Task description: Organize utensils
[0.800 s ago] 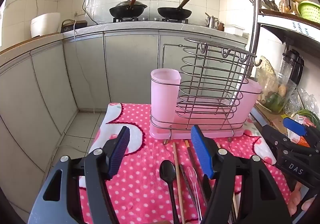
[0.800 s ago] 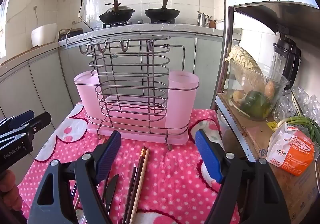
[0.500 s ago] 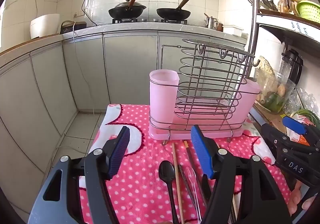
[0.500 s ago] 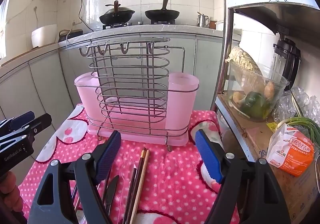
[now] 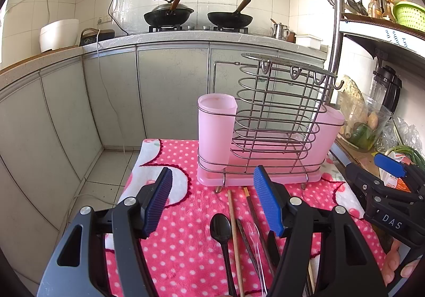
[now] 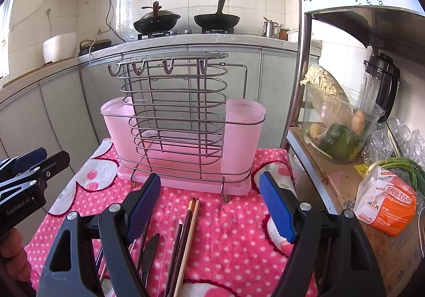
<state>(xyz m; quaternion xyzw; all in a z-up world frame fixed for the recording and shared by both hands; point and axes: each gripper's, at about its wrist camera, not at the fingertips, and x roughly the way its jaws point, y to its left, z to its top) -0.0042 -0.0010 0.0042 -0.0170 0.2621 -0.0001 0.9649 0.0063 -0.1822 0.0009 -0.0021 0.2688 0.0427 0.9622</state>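
A wire utensil rack (image 5: 276,121) with pink cups (image 5: 216,129) stands on a pink dotted cloth (image 5: 183,238); it also shows in the right wrist view (image 6: 175,121). In front of it lie a black spoon (image 5: 221,230), chopsticks (image 5: 235,230), a clear spoon (image 5: 255,238) and a black knife (image 6: 150,249). The chopsticks also show in the right wrist view (image 6: 188,230). My left gripper (image 5: 212,204) is open and empty above the utensils. My right gripper (image 6: 209,206) is open and empty above them too.
A metal shelf post (image 6: 300,63) rises at the right. On the shelf are a glass bowl of vegetables (image 6: 337,127), a blender (image 6: 382,84) and an orange-white bag (image 6: 387,206). Grey cabinets (image 5: 106,89) and a stove with woks (image 5: 196,15) stand behind.
Both grippers have drifted slightly; the rack sits a little lower and nearer in both views. Both stay open and empty.
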